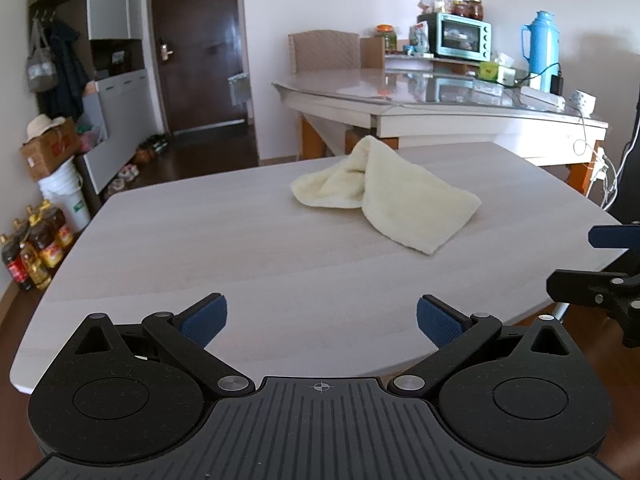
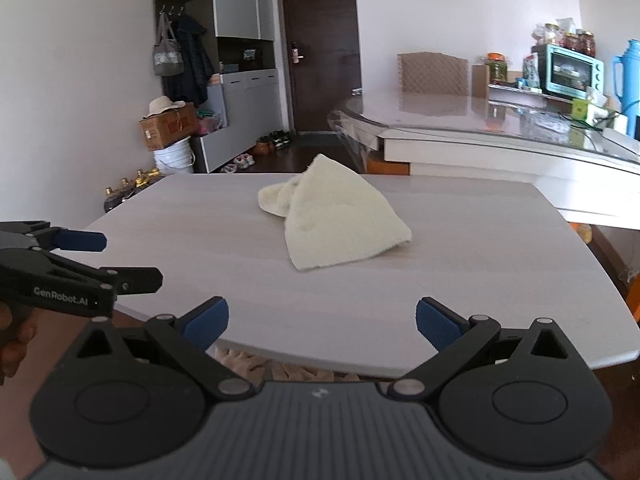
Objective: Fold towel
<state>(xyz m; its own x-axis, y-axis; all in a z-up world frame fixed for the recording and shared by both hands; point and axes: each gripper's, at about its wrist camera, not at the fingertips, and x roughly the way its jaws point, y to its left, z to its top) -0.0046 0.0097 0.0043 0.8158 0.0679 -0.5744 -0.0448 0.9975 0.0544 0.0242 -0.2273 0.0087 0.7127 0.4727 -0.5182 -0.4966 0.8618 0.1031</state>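
Left gripper [image 1: 322,318], right gripper [image 2: 322,320] spread wide, empty; towel [image 1: 384,196] crumpled on table [image 1: 200,248].

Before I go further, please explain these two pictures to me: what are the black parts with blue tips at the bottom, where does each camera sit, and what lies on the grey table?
There is no robot here. A person holds a two-finger tool in each hand, and each tool carries a wide-angle camera that looks forward along its fingers. One picture comes from the left gripper, the other from the right gripper. The blue tips are the grip pads. Both grippers are open and hold nothing. On the table lies one cream towel, crumpled and not yet folded, apart from both grippers. In each view the other gripper shows at the edge. Behind stands a second table with kitchen things.
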